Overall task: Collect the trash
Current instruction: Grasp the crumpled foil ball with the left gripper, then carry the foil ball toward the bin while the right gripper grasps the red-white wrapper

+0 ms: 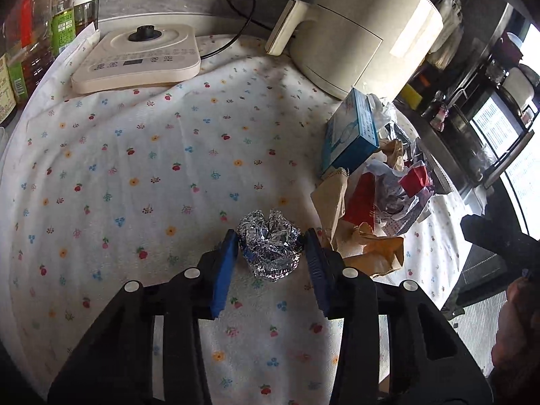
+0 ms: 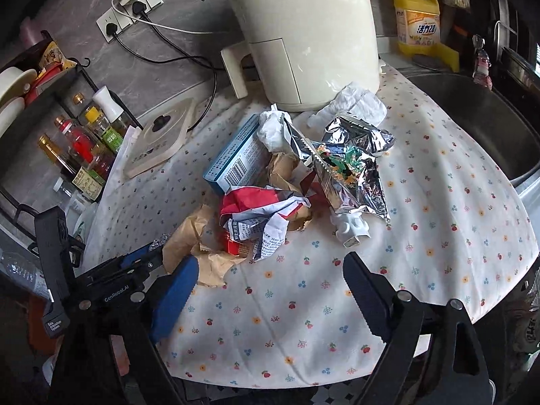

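A crumpled foil ball (image 1: 270, 244) lies on the flowered tablecloth (image 1: 135, 175). My left gripper (image 1: 270, 248) is open, its blue pads on either side of the ball; touch cannot be told. Right of it sits a trash pile: brown paper (image 1: 341, 222), red wrapper (image 1: 362, 199), blue box (image 1: 351, 135). In the right wrist view the pile holds the blue box (image 2: 236, 155), red-and-white crumpled paper (image 2: 263, 216), brown paper (image 2: 199, 246), a silver snack bag (image 2: 347, 165) and white tissue (image 2: 354, 104). My right gripper (image 2: 270, 280) is open and empty, near the table's front edge. The left gripper (image 2: 145, 258) shows at left.
A cream air fryer (image 2: 303, 33) stands behind the pile. A flat cream appliance base (image 1: 138, 57) with a cord lies at the back left. Sauce bottles (image 2: 81, 148) stand at the left. A yellow detergent bottle (image 2: 418, 20) and a dark sink (image 2: 472, 118) are at the right.
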Available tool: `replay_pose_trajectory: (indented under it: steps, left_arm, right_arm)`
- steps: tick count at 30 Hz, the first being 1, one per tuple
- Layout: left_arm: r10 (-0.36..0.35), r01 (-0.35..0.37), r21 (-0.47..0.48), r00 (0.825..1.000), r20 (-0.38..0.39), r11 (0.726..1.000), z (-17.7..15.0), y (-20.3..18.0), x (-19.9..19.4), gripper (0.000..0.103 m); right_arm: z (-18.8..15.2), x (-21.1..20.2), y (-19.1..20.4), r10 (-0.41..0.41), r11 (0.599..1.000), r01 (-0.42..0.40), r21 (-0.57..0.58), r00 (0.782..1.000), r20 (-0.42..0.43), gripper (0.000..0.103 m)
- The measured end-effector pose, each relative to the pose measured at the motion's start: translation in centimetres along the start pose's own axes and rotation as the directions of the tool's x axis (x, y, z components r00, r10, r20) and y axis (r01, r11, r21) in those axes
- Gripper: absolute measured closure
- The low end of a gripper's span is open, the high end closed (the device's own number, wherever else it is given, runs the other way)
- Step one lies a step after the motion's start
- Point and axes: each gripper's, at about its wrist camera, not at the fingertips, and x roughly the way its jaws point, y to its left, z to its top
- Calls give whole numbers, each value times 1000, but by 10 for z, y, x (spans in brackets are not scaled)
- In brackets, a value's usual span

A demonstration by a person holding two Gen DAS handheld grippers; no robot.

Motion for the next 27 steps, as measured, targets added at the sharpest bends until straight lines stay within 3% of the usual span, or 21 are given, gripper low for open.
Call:
replay_pose_trajectory:
  steps: [5,10,14,15,16,18,21,27]
  left_arm:
    - [-7,8,-20,999,43,1000,4,7,-15,64]
    - [36,-33,-37,994,106,999,11,15,-35,64]
    - [45,-38,-52,991,124,998,13,20,-44,64]
    - [44,-38,-51,991,128,998,13,20,-46,64]
    - [44,-38,-46,990,133,998,13,20,-48,64]
    - [45,-40,-34,988,151,999,12,18,-52,64]
    - [43,-35,-48,983,177,998,10,18,-59,64]
    - [21,-6,-73,979,201,997,6,19,-66,64]
  right_arm:
    - [12,19,6,-2,1000,2,-14,1000,-19,20]
    - [22,32,7,-9,1000,9,5,999,-33,7]
    - [29,49,8,-23,1000,23,10,998,-53,8]
    - [28,53,7,-36,999,37,11,997,-63,13]
    - [28,56,7,-35,999,36,16,997,-72,32]
    - [27,56,6,-6,1000,8,22,996,-90,50]
    - [25,44,8,-21,1000,21,1,997,-69,59]
    - [32,14,10,0,1000,0,-1,1000,-23,60]
